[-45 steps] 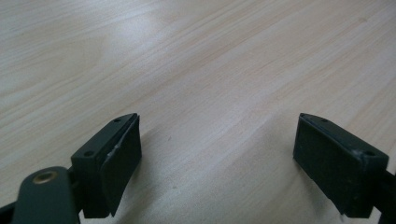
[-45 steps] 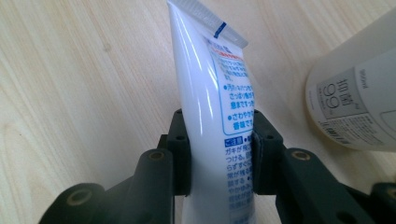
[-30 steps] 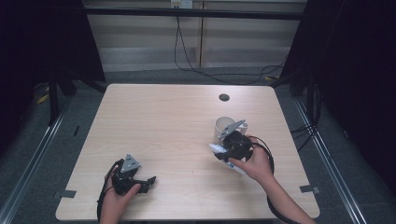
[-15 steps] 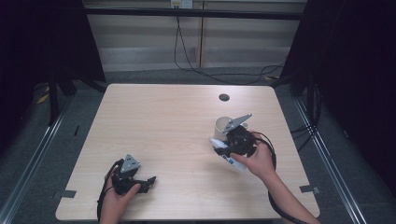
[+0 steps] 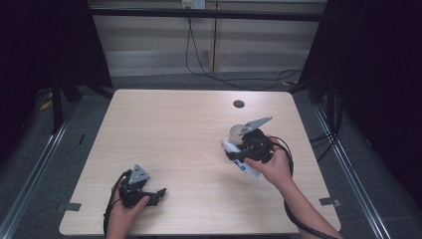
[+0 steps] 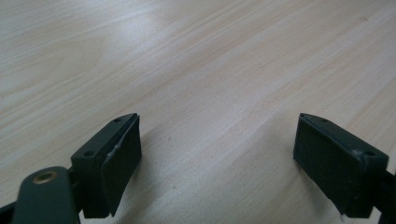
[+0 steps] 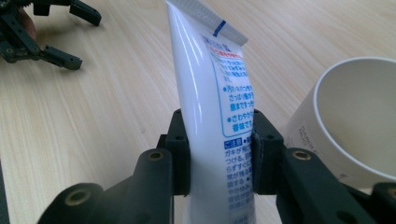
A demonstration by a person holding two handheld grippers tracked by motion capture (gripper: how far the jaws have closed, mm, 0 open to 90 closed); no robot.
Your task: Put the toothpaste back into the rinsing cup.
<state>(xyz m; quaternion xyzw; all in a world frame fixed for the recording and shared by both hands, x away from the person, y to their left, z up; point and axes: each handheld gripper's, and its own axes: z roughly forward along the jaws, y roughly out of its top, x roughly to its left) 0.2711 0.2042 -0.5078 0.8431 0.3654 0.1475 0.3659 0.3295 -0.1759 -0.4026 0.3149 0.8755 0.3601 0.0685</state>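
Toothpaste tube [image 7: 212,116] sat clamped in the right gripper [image 7: 219,140] beside the white cup [image 7: 355,126], while the left gripper [image 6: 217,154] rested with jaws apart on the table [image 5: 164,129].

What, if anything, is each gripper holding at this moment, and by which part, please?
The right gripper is shut on the white tube, clamped across its lower body. The left gripper is open and holds nothing.

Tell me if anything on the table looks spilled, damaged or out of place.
Nothing stands out. The white tube is clamped in the right gripper beside the upright, intact cup; the left gripper rests open on the table.
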